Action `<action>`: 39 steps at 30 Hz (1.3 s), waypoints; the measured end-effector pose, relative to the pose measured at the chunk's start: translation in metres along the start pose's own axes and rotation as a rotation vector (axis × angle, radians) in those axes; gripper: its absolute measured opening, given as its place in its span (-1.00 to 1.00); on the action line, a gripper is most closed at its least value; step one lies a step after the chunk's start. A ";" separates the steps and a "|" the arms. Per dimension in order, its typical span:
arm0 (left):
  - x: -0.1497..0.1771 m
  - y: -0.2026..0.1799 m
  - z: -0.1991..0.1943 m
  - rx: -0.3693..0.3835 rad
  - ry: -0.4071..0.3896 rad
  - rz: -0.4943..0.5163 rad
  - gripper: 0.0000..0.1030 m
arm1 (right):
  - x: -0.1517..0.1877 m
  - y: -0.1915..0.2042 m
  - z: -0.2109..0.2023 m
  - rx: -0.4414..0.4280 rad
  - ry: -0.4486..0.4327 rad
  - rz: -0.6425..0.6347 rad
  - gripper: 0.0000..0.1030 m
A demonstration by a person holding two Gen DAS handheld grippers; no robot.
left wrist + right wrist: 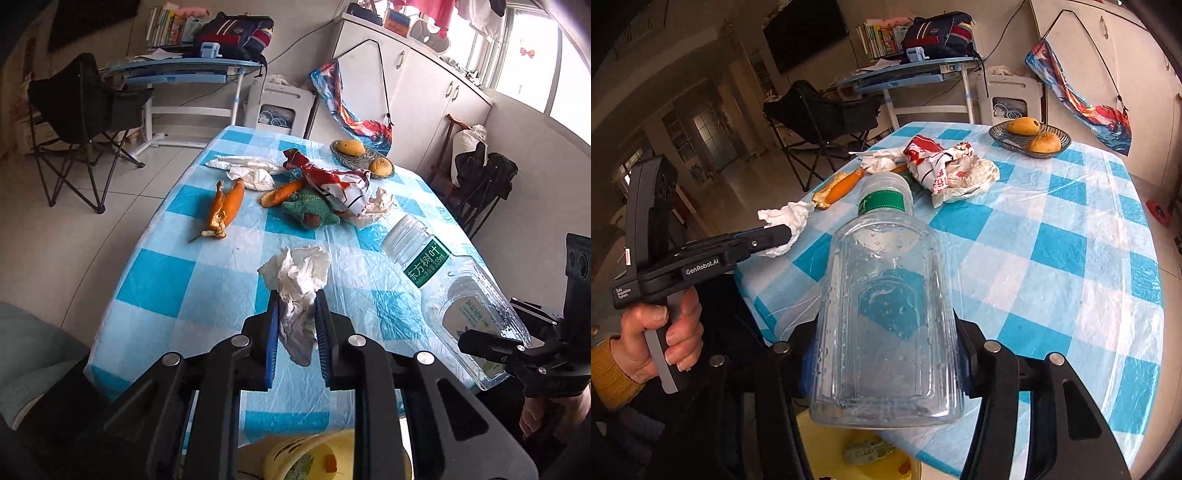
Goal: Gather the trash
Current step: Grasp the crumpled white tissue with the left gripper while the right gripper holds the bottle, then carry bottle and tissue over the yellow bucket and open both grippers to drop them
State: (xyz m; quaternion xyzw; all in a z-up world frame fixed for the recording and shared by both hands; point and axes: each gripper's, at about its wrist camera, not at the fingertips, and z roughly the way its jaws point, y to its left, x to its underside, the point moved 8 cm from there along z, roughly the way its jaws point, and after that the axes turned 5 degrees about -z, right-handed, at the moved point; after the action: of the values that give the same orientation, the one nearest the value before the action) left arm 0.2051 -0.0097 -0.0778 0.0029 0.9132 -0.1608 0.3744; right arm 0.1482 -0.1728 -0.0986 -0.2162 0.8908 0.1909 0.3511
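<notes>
Tissue, one crumpled white wad (295,280), sits pinched in my left gripper (295,299) at lower centre of the left view. Two orange peels (225,210) and one red-white wrapper (332,181) lie mid-frame on the blue checked table (155,280). My right gripper (886,354) clamps one clear plastic bottle (886,317) over the table's near edge, above a yellow bin (820,443).

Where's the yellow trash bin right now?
The yellow bin sits on the floor at the table's near edge, below both tongs: under the tissue in the left view, under the bottle in the right.
</notes>
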 end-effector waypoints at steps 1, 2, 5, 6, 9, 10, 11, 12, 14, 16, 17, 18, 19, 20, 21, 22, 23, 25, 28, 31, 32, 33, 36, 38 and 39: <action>0.006 0.001 -0.005 -0.001 0.002 0.003 -0.65 | 0.006 0.008 -0.003 -0.011 0.008 -0.004 0.07; 0.011 0.002 -0.011 -0.002 0.002 0.009 -0.65 | 0.013 0.017 -0.007 -0.021 0.021 -0.010 0.07; 0.029 0.003 -0.027 -0.002 0.005 0.010 -0.65 | 0.035 0.043 -0.016 -0.044 0.071 -0.038 0.07; 0.034 0.004 -0.032 -0.001 0.007 0.008 -0.65 | 0.042 0.051 -0.019 -0.049 0.089 -0.051 0.07; 0.049 0.007 -0.043 0.001 0.017 0.004 -0.65 | 0.066 0.074 -0.026 -0.057 0.155 -0.096 0.07; 0.053 0.007 -0.047 0.004 0.021 0.004 -0.65 | 0.073 0.081 -0.027 -0.058 0.182 -0.113 0.07; 0.057 0.006 -0.050 0.007 0.025 0.007 -0.65 | 0.081 0.087 -0.026 -0.057 0.213 -0.132 0.07; 0.060 0.004 -0.053 0.010 0.029 0.011 -0.65 | 0.091 0.092 -0.025 -0.054 0.243 -0.150 0.07; 0.069 -0.001 -0.057 0.021 0.044 0.020 -0.65 | 0.108 0.101 -0.020 -0.056 0.305 -0.177 0.07; 0.079 -0.008 -0.059 0.036 0.073 0.032 -0.65 | 0.122 0.105 -0.011 -0.046 0.368 -0.204 0.07; 0.085 -0.012 -0.059 0.046 0.095 0.034 -0.65 | 0.127 0.106 -0.007 -0.031 0.395 -0.220 0.07; 0.093 -0.015 -0.057 0.054 0.126 0.034 -0.65 | 0.131 0.106 -0.002 -0.016 0.418 -0.231 0.08; 0.102 -0.018 -0.054 0.058 0.163 0.035 -0.65 | 0.133 0.103 0.001 0.004 0.432 -0.233 0.08; 0.112 -0.022 -0.049 0.061 0.207 0.039 -0.65 | 0.134 0.100 0.003 0.020 0.444 -0.226 0.08; 0.123 -0.024 -0.045 0.068 0.256 0.044 -0.65 | 0.133 0.097 0.002 0.032 0.446 -0.214 0.08; 0.134 -0.026 -0.040 0.070 0.294 0.047 -0.65 | 0.131 0.093 -0.001 0.045 0.437 -0.197 0.09; 0.145 -0.029 -0.036 0.074 0.337 0.056 -0.65 | 0.128 0.087 -0.005 0.059 0.430 -0.177 0.13; 0.162 -0.035 -0.031 0.085 0.411 0.089 -0.65 | 0.121 0.070 -0.018 0.114 0.399 -0.139 0.26; 0.169 -0.041 -0.031 0.103 0.429 0.112 -0.52 | 0.108 0.036 -0.040 0.188 0.317 -0.026 0.43; 0.166 -0.042 -0.034 0.108 0.403 0.105 -0.02 | 0.096 0.010 -0.058 0.190 0.185 0.128 0.61; 0.163 -0.041 -0.036 0.111 0.385 0.094 0.06 | 0.094 0.005 -0.059 0.181 0.146 0.168 0.64; 0.159 -0.040 -0.038 0.111 0.365 0.081 0.16 | 0.093 0.000 -0.060 0.188 0.123 0.204 0.65; 0.146 -0.033 -0.043 0.117 0.301 0.034 0.31 | 0.089 -0.012 -0.065 0.247 0.075 0.268 0.65; 0.137 -0.026 -0.046 0.116 0.259 -0.009 0.35 | 0.079 -0.009 -0.072 0.254 0.014 0.272 0.69; 0.131 -0.024 -0.047 0.118 0.243 -0.029 0.36 | 0.077 -0.008 -0.075 0.262 -0.010 0.267 0.74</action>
State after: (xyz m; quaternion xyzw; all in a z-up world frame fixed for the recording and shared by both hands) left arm 0.0753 -0.0332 -0.1292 0.0312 0.9408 -0.2179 0.2577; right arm 0.0611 -0.2357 -0.1034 -0.0475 0.9270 0.1193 0.3524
